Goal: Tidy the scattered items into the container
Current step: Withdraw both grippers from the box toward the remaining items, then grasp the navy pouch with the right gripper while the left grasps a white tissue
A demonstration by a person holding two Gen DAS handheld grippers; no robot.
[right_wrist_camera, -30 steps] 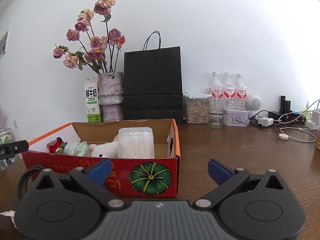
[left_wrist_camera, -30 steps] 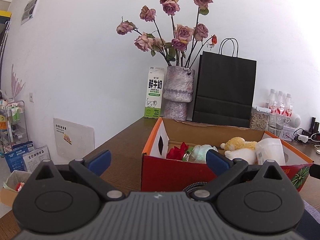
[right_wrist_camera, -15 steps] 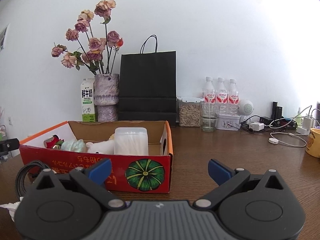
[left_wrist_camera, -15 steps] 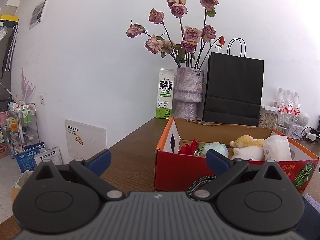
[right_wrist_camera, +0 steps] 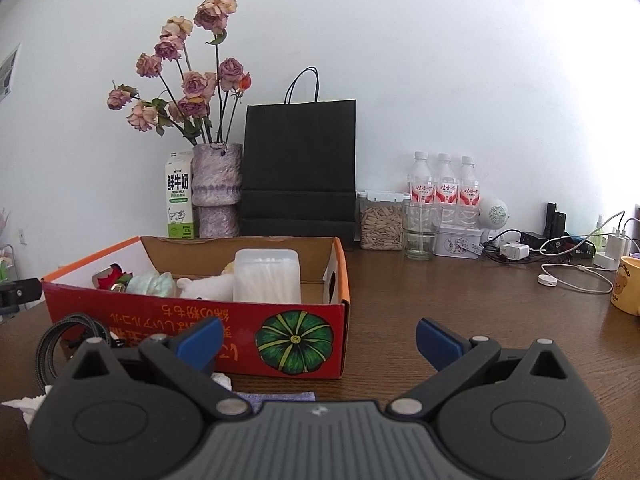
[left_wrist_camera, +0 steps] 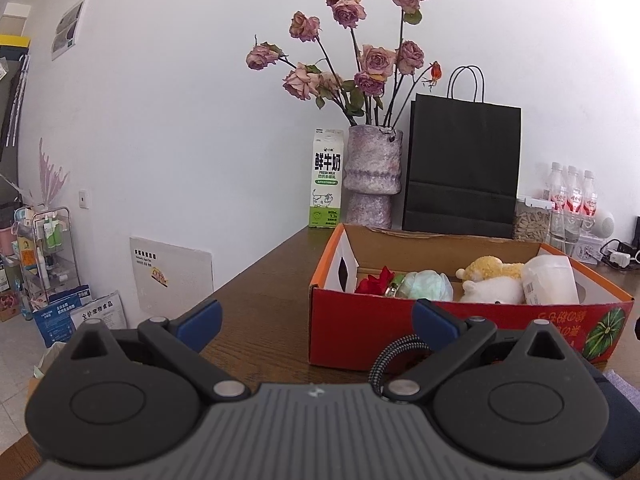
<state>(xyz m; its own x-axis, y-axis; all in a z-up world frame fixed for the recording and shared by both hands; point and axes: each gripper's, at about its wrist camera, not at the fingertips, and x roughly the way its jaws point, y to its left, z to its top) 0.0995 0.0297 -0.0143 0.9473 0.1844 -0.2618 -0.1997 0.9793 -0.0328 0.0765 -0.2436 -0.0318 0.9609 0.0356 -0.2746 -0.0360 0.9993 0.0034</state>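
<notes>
Left gripper (left_wrist_camera: 316, 326): jaws wide, empty
Right gripper (right_wrist_camera: 320, 338): jaws wide, empty
Braided cable (right_wrist_camera: 60, 334): lay before the red box (right_wrist_camera: 240, 340), left of the right gripper, nearer the left one

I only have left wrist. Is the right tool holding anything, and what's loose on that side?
Observer: The right tool is open, with nothing between its fingers.
Operator: Any strays in front of the box?
Observer: Yes. A crumpled white tissue lies on the table in front of the box, towards its left end in the right wrist view.
Operator: And further right?
Observer: A yellow mug stands at the far right of that view, with a white charging cable lying beside it.
</notes>
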